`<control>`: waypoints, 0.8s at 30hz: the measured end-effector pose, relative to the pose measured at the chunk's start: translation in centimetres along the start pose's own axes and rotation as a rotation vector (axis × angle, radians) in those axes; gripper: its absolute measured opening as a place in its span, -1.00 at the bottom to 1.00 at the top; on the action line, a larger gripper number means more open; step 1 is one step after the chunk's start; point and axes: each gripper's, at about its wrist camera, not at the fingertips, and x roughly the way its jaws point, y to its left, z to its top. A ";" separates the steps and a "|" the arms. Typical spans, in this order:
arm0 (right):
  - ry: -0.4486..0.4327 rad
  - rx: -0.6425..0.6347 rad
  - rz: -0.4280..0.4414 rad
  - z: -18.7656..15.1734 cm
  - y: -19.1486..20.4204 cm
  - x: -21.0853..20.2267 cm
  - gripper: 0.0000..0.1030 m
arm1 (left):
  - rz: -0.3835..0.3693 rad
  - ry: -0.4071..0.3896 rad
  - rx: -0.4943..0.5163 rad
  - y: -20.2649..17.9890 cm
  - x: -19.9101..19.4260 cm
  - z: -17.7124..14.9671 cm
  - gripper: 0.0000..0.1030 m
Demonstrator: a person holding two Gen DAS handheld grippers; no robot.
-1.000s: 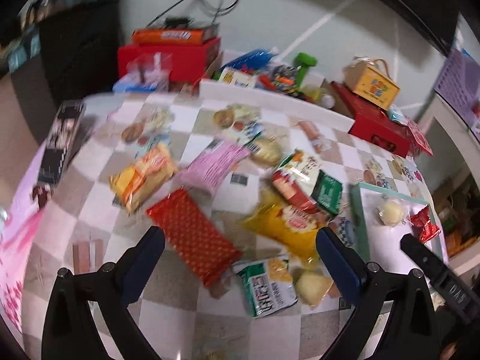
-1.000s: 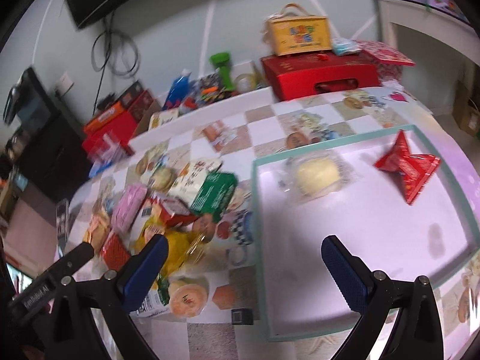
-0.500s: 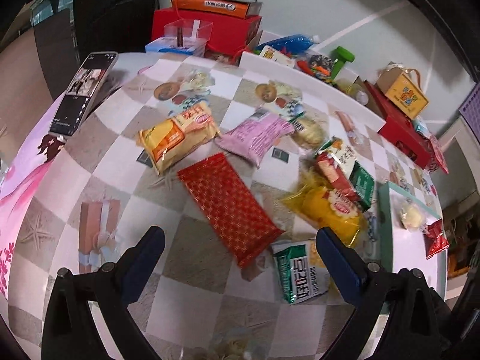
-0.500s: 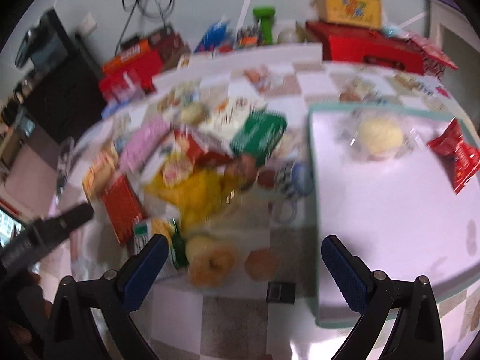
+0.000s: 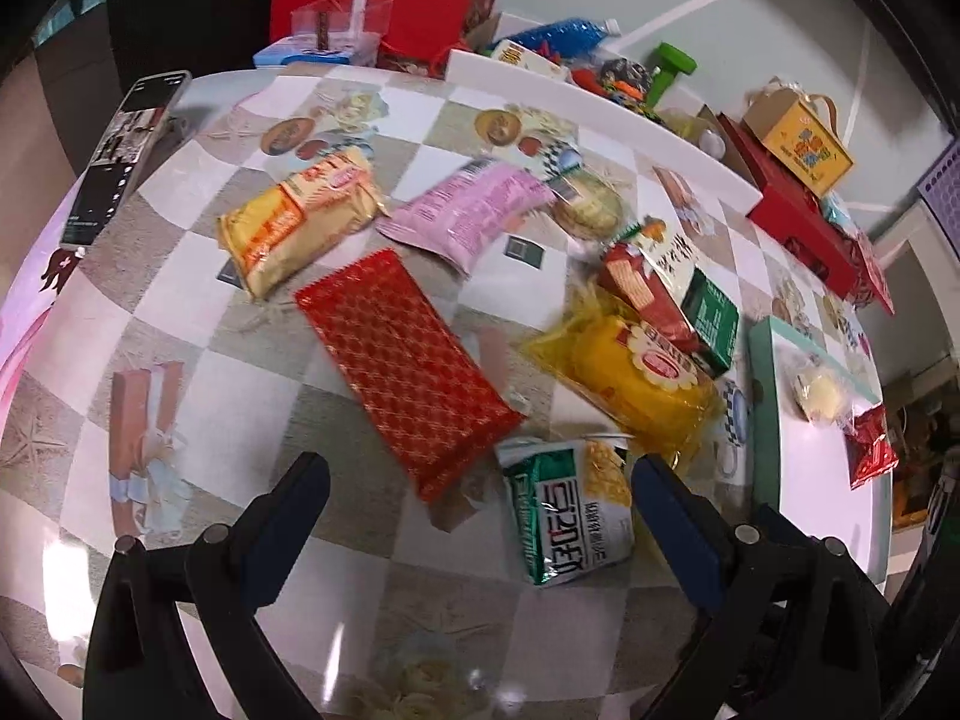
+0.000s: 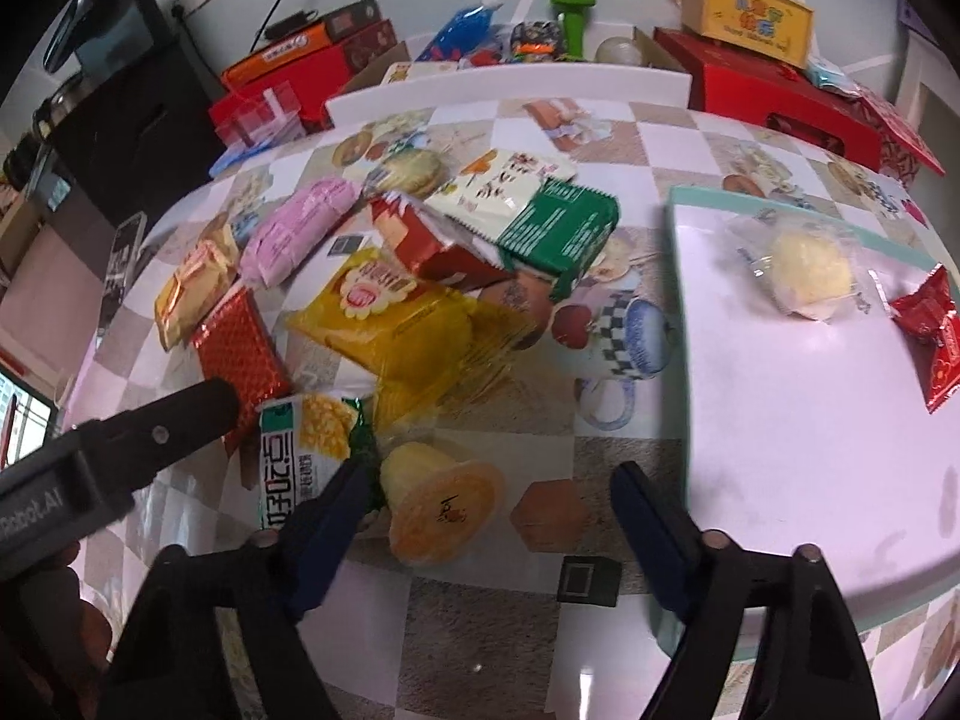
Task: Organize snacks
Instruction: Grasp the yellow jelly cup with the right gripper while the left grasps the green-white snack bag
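Two wrapped snacks [image 6: 807,276] on teal-rimmed tray [image 6: 675,324]

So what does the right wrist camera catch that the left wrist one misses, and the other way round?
Only the right wrist view shows the small orange-lidded pudding cup between the closing right tool fingers.

Only the left wrist view shows its own open left tool.

Both show the long red patterned foil packet, the yellow crinkly bag, the green-and-white corn packet and the teal-rimmed white tray.
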 end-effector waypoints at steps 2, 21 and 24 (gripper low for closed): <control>0.014 -0.015 0.002 -0.1 0.3 0.4 0.44 | 0.006 0.015 0.013 -0.6 0.5 -0.2 0.95; 0.057 -0.027 0.009 0.0 0.7 2.3 0.21 | 0.012 0.134 0.018 -2.8 4.7 -0.9 0.86; 0.058 -0.031 0.005 0.0 0.6 2.3 0.21 | 0.037 0.130 0.035 -3.5 5.1 -0.9 0.86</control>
